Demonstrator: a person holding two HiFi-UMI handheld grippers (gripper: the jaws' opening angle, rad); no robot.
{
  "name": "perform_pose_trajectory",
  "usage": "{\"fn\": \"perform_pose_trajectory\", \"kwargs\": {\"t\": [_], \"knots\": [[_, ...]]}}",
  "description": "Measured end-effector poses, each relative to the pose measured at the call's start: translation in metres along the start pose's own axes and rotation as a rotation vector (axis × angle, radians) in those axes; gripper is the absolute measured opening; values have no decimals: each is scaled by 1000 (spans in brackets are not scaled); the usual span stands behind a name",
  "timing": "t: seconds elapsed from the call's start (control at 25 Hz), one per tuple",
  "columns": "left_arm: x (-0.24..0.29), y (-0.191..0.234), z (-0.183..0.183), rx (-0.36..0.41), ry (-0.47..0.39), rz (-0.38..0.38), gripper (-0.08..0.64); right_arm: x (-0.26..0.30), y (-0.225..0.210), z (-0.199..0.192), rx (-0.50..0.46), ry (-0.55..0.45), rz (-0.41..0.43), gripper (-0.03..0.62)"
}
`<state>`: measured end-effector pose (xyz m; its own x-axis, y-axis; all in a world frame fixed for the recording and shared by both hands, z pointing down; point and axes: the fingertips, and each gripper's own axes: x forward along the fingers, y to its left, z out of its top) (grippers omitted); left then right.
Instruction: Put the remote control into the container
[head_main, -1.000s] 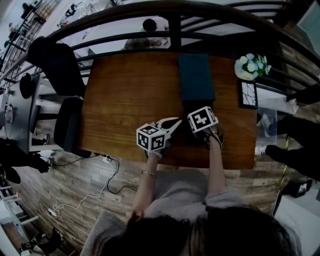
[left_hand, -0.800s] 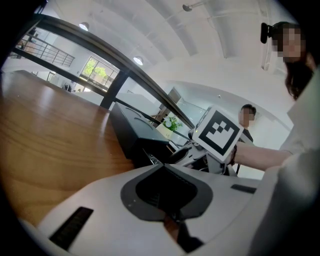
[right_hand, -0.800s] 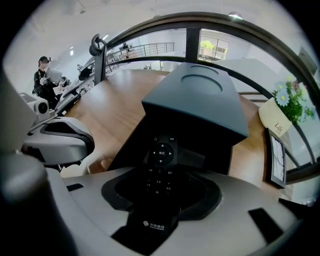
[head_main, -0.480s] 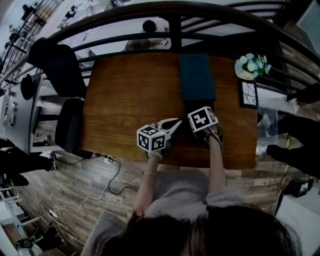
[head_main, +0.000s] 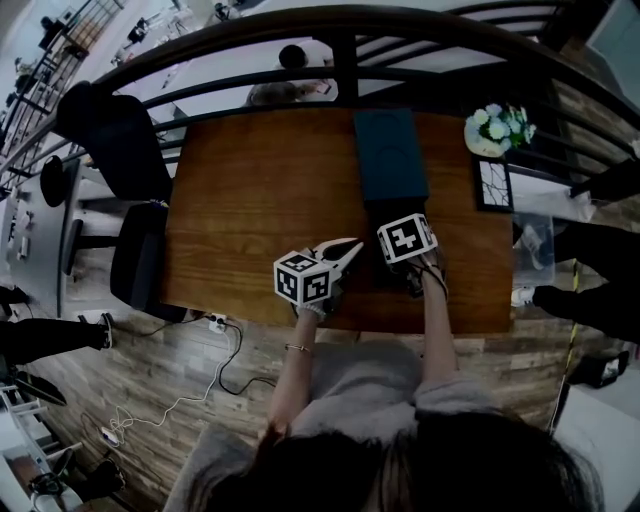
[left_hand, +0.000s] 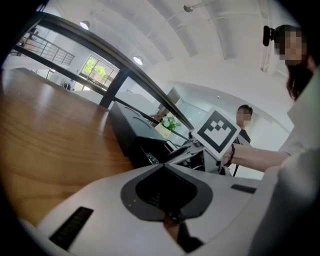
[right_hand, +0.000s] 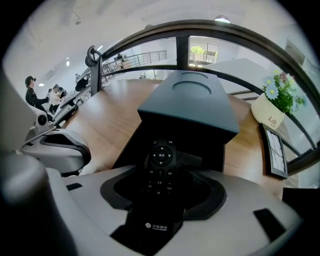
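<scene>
The black remote control (right_hand: 160, 159) lies lengthwise between the jaws of my right gripper (right_hand: 162, 176), which is shut on it, button end forward. Just ahead stands the dark container (right_hand: 192, 107), a box with a round recess on top. In the head view the container (head_main: 390, 155) sits at the table's far middle, and the right gripper (head_main: 400, 245) is just in front of its near end. My left gripper (head_main: 340, 252) hovers to the left near the front edge. Its jaws are shut on nothing in the left gripper view (left_hand: 163, 165), pointing toward the container (left_hand: 132, 131).
A flower pot (head_main: 495, 130) and a picture frame (head_main: 495, 187) stand at the wooden table's (head_main: 260, 190) right end. A black chair (head_main: 135, 255) stands to the left. A dark railing (head_main: 340, 25) runs behind the table's far edge. A person stands beyond it.
</scene>
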<state>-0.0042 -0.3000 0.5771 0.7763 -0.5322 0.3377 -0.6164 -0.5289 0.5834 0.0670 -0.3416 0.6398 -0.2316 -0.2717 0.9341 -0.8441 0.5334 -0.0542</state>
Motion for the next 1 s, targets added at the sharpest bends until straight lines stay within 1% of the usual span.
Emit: {"fn": "perform_pose_trajectory", "kwargs": {"t": [0.24,0.36,0.44,0.6,0.64,0.72,0.76,1.0], "knots": [[0,-6,6,3,-25,-18,3,-10,-5,2,-4,-51,-23,204],[-2,-10,8,16,-31,-22,3,-15,-4,6,-23,-114,-27,204],[-2,-12,9,24,-31,-25,3,-19,-1,8,-40,-159,-15,202],[-5,-18,10,39,-30,-33,3,-28,13,9,-32,-248,43,198],[-6,-20,11,44,-32,-36,3,-30,15,8,-32,-266,48,188],[-7,-26,11,55,-33,-47,3,-34,17,7,-34,-298,41,125],[-7,-29,10,62,-32,-52,3,-36,18,8,-37,-318,39,111],[-6,-45,2,102,-8,-93,3,-50,25,14,-12,-421,73,67]]}}
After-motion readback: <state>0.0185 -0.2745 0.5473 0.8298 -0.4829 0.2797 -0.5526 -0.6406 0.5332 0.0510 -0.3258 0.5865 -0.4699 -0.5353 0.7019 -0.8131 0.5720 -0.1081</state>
